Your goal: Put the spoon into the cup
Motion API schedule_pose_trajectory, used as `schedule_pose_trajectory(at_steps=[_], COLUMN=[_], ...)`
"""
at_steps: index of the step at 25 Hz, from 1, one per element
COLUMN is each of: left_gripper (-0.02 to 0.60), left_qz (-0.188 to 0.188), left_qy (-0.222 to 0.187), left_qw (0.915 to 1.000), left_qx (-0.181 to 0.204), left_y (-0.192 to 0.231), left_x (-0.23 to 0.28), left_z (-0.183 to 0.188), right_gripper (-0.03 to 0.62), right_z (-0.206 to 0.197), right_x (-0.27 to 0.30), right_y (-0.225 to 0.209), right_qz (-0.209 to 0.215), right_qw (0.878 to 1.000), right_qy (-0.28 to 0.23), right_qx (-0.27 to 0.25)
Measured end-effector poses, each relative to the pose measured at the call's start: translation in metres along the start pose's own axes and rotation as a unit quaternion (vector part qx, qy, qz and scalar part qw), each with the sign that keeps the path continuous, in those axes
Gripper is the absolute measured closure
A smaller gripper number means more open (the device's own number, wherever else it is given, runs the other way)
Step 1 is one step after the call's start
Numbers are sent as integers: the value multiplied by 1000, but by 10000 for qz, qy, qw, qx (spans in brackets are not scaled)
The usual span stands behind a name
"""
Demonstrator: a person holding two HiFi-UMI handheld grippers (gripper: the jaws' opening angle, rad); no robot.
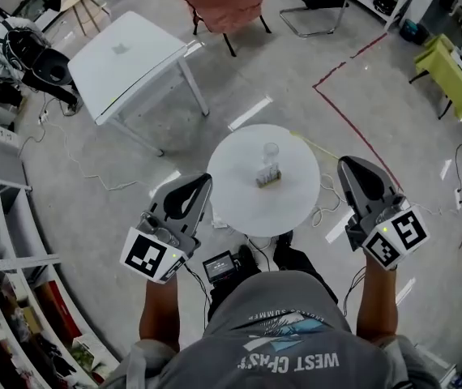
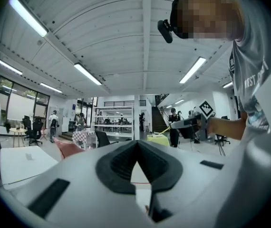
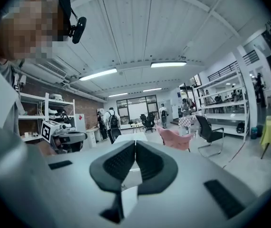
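Seen from the head view, a small round white table (image 1: pixel 239 197) stands on the floor in front of me. A clear glass cup (image 1: pixel 271 151) stands on it, with a small holder-like object (image 1: pixel 267 177) just in front; I cannot make out a spoon at this size. My left gripper (image 1: pixel 203 181) hangs off the table's left edge, my right gripper (image 1: pixel 348 165) off its right edge. Both are raised and apart from the objects. In the gripper views the left gripper (image 2: pixel 136 142) and right gripper (image 3: pixel 134 142) have their jaws touching, with nothing between them, and they look out across the room, not at the table.
A white rectangular table (image 1: pixel 134 59) stands at the far left and a pink chair (image 1: pixel 219 2) at the back. A yellow-green table (image 1: pixel 446 71) is at the right, shelving (image 1: pixel 4 282) at the left. Cables and a red tape line (image 1: pixel 352 124) cross the floor. People walk in the distance.
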State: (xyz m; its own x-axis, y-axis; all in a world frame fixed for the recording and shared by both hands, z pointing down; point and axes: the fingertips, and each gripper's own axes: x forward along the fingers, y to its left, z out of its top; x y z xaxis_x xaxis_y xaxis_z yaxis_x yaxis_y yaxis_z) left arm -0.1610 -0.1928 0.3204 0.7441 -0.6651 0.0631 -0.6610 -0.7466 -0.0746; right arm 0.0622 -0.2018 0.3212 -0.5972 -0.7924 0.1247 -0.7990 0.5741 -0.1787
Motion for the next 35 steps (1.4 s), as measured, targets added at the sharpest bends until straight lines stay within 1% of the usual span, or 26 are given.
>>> schedule_pose_trajectory(at_steps=[7, 11, 15, 25, 35], left_gripper=[580, 580, 579, 579, 580], left_qz=[200, 304, 343, 475, 539], left_qy=[126, 188, 295, 555, 708], left_qw=[9996, 9988, 9985, 9959, 9928], left_qx=[-145, -330, -314, -542, -799], left_y=[8, 8, 12, 19, 22], left_x=[10, 16, 21, 31, 44], left_z=[-9, -14, -21, -40, -59], right_gripper=[588, 588, 588, 588, 588], right_z=[-17, -26, -38, -73, -115], right_x=[18, 26, 38, 66, 86], right_y=[-20, -27, -37, -55, -71], right_qz=[131, 202, 267, 404, 411], right_qw=[9993, 9986, 9973, 9925, 9852], right_qy=[314, 428, 579, 969, 1393], right_qx=[155, 240, 354, 621, 909])
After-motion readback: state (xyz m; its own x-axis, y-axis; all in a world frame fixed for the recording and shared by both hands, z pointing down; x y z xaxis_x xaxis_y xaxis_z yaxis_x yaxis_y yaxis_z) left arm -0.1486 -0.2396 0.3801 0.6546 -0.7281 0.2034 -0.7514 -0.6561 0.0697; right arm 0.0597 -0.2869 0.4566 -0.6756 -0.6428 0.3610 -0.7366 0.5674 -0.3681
